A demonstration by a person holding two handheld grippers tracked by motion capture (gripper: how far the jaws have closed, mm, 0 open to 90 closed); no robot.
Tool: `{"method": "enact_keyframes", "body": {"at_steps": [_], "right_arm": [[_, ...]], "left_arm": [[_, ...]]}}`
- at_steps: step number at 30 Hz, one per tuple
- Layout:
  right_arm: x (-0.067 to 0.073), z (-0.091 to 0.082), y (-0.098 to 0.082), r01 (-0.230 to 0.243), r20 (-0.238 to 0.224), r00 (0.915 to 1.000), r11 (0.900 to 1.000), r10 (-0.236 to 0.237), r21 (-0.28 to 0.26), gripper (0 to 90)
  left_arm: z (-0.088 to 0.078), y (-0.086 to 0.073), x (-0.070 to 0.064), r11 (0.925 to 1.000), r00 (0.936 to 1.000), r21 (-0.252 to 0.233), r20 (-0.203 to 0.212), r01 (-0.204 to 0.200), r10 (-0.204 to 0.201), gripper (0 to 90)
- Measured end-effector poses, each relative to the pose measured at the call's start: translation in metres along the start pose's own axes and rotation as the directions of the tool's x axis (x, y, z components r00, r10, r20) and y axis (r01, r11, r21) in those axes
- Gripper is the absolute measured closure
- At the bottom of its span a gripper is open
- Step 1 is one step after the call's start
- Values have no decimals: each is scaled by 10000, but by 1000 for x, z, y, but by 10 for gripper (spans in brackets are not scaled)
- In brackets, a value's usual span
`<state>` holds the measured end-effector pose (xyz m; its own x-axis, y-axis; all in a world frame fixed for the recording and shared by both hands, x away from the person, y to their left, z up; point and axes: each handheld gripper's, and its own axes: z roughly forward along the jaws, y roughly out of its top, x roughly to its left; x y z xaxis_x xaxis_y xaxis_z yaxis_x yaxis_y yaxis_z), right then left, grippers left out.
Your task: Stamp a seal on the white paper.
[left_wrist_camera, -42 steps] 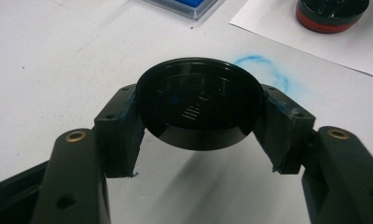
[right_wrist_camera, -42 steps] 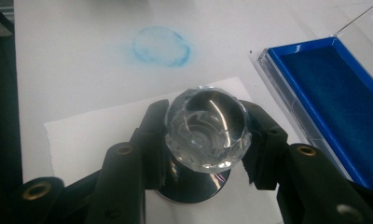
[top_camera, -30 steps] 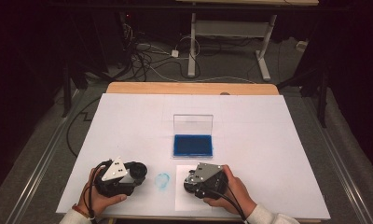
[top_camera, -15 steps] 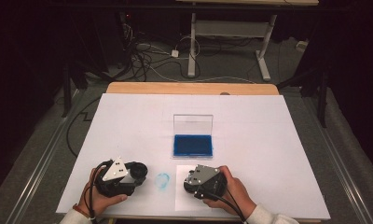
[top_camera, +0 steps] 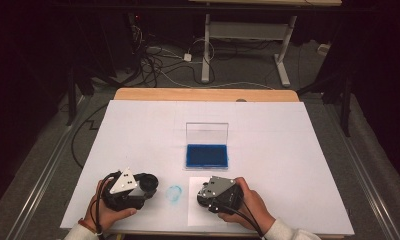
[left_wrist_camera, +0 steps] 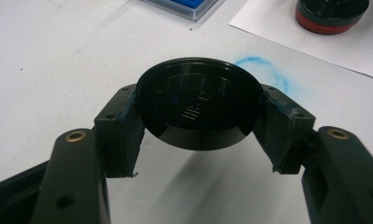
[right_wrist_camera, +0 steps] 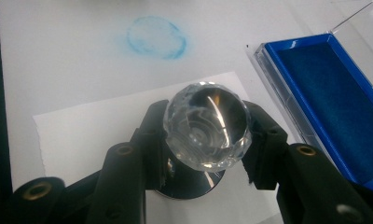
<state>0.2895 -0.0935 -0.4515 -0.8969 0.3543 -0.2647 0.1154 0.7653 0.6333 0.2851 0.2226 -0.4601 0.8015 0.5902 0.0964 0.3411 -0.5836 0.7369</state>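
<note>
left gripper view: left tool (left_wrist_camera: 198, 140) is gripping a black round cap (left_wrist_camera: 199, 100) above the tabletop (left_wrist_camera: 44, 70). right gripper view: right tool (right_wrist_camera: 205, 158) is clasping a faceted clear stamp (right_wrist_camera: 206, 125) over white paper (right_wrist_camera: 82, 130), beside the blue ink pad (right_wrist_camera: 329, 93).

Round glossy black plastic cap (left_wrist_camera: 199, 103), clear faceted glass-like stamp handle (right_wrist_camera: 207, 125) on a silver base, deep blue ink pad (top_camera: 206, 155) in a transparent case, pale blue ring-shaped smudge (top_camera: 174, 193), white paper sheet (top_camera: 197, 206), white table cover (top_camera: 288, 150)
</note>
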Motion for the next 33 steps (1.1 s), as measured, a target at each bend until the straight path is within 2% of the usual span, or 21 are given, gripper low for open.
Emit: {"method": "enact_keyframes", "body": {"at_steps": [33], "right_arm": [[-3, -1, 0, -50, -218, 9997, 10000, 52, 63, 573]], "left_arm": [[0, 0, 1, 10000, 10000, 32, -35, 17, -16, 367]]}}
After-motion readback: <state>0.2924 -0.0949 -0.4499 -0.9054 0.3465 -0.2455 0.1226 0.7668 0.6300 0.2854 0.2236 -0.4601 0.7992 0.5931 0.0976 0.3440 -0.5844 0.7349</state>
